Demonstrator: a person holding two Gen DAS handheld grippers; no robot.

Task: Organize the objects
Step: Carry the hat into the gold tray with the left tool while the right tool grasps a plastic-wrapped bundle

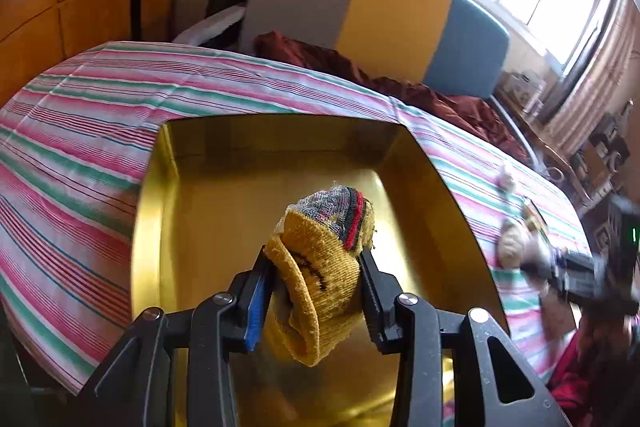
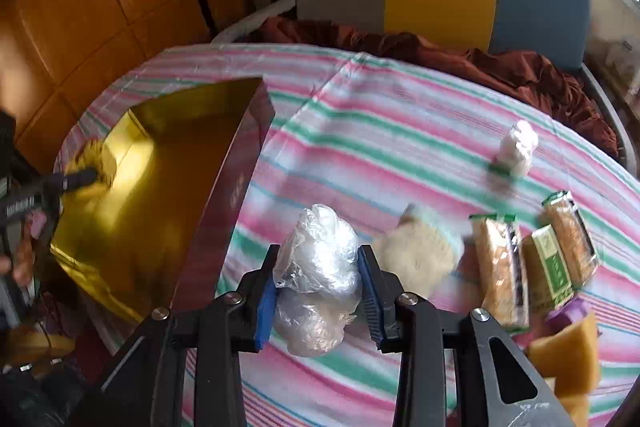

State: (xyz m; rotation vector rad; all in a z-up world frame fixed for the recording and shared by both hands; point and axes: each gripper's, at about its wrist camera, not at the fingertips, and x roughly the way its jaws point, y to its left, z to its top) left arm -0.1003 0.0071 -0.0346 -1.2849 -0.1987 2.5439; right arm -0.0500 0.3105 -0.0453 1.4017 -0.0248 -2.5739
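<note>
I find the work surface to be a bed (image 2: pixel 400 131) under a pink, green and white striped sheet, with a maroon cloth bunched along its far edge. On it sits a large gold-lined box (image 1: pixel 280 163), open and, as far as I can see, bare inside; in the right wrist view it lies to the left of the loose items. My left gripper (image 1: pixel 316 291) is over the box interior, its jaws clamped on a rolled yellow sock (image 1: pixel 320 267) with grey, black and red bands, so I judge that item to be at the point of deposit. My right gripper (image 2: pixel 318 291) is over the sheet just right of the box, jaws closed on a crumpled clear plastic bag (image 2: pixel 318 275). I judge this bag freshly picked and due for the box next. Waiting on the sheet are a pale fuzzy item (image 2: pixel 420 251), blurred beyond identification, three wrapped snack bars (image 2: pixel 500 275) side by side, a small white wrapped object (image 2: pixel 518 147) farther off, and yellow sponges (image 2: pixel 572 351) at the near right edge. Next move, in my judgement: lower the sock toward the box floor and release it, then carry the bag leftward over the box's near wall without striking the rim.
</note>
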